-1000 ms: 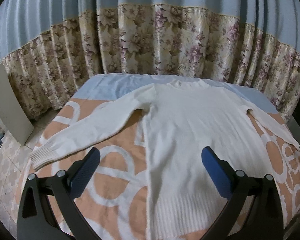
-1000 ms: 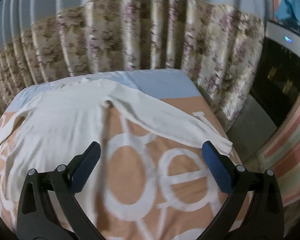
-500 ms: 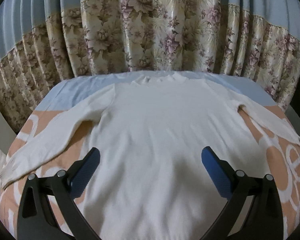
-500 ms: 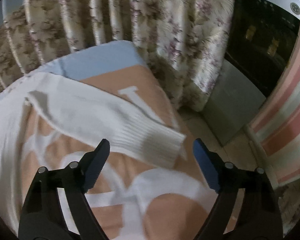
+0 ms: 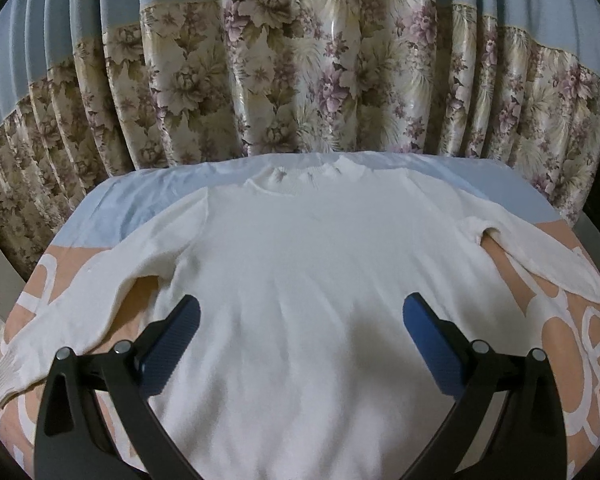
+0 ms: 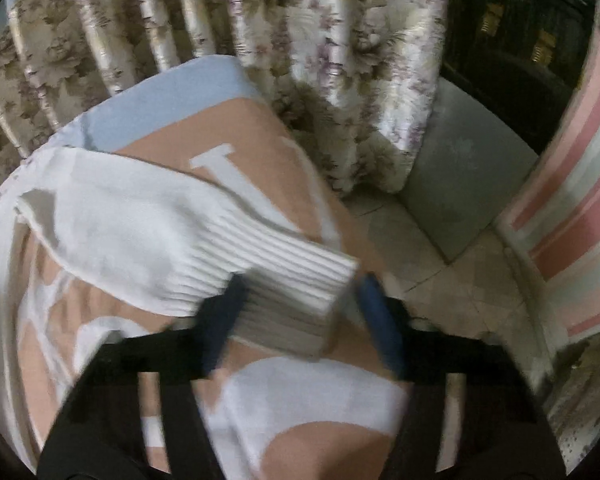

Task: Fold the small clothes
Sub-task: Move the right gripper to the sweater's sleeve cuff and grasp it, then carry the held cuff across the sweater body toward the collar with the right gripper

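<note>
A white knit sweater [image 5: 312,280] lies flat on an orange and white patterned blanket [image 5: 572,320], neck towards the curtain, both sleeves spread out. My left gripper [image 5: 300,336] is open and empty, hovering above the sweater's middle. In the right wrist view, the sweater's right sleeve [image 6: 140,236] ends in a ribbed cuff [image 6: 296,284]. My right gripper [image 6: 300,308] stands around that cuff, its jaws narrowed on either side of it. The view is blurred and I cannot tell whether they grip it.
A floral curtain [image 5: 300,92] hangs right behind the bed. In the right wrist view a grey block [image 6: 460,184] and tiled floor [image 6: 440,280] lie past the bed's right edge, with a pink striped cloth [image 6: 572,200] at far right.
My left gripper moved right, from the left sleeve side to over the sweater's middle. My right gripper moved right and down to the right cuff and its jaws narrowed around it.
</note>
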